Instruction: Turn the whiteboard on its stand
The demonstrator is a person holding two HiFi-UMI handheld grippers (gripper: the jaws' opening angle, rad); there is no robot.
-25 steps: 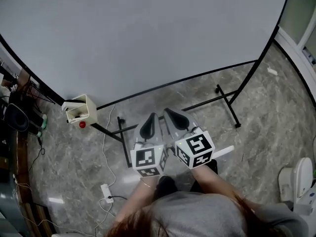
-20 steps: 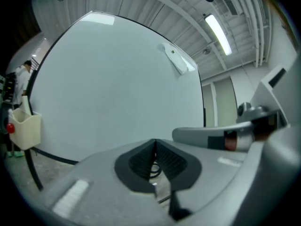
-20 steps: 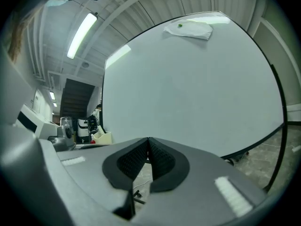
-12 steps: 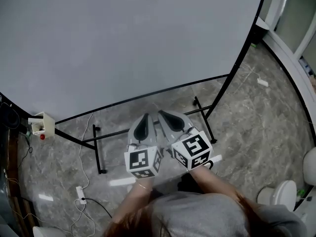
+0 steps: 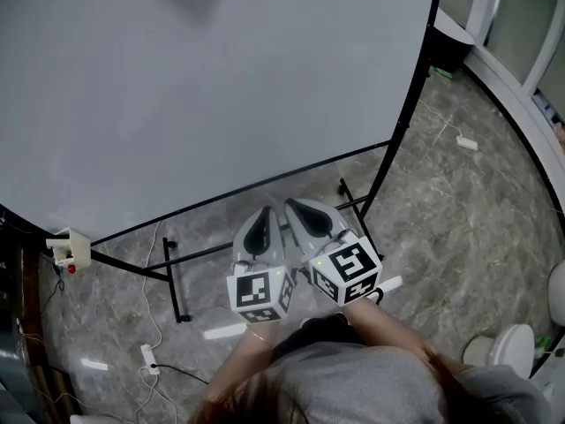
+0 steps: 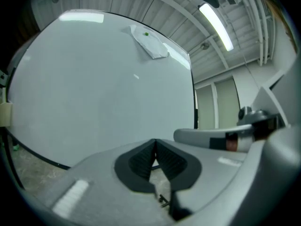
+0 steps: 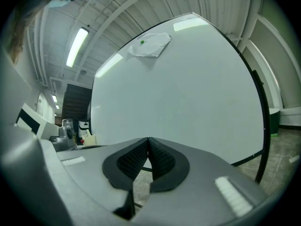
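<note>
1. Since a second ago the whiteboard (image 5: 203,87) is showing further left in the head view. Its right edge, earlier near the picture's right side, is now running well inside it. The cream box (image 5: 71,250) at its lower left corner is now sitting at the picture's left edge.
2. The whiteboard is standing upright on its black stand (image 5: 173,281) on the grey marbled floor (image 5: 459,219), filling the upper left of the head view. The stand's right foot is lying just ahead of the tools.
3. The left tool (image 5: 263,215) and the right tool (image 5: 296,208) are being held side by side, close together. Both are pointing toward the board's lower edge and are clear of it.
4. The left tool is showing clenched in its own view, its ribbed pads meeting at the tips with nothing between them.
5. The right tool is showing clenched too, its pads pressed tip to tip and gripping nothing.
6. A crumpled white sheet (image 6: 149,42) is sticking high on the board's face, visible in both tool views.
7. A white power strip (image 5: 147,358) is lying with its cord on the floor, left of the person.
</note>
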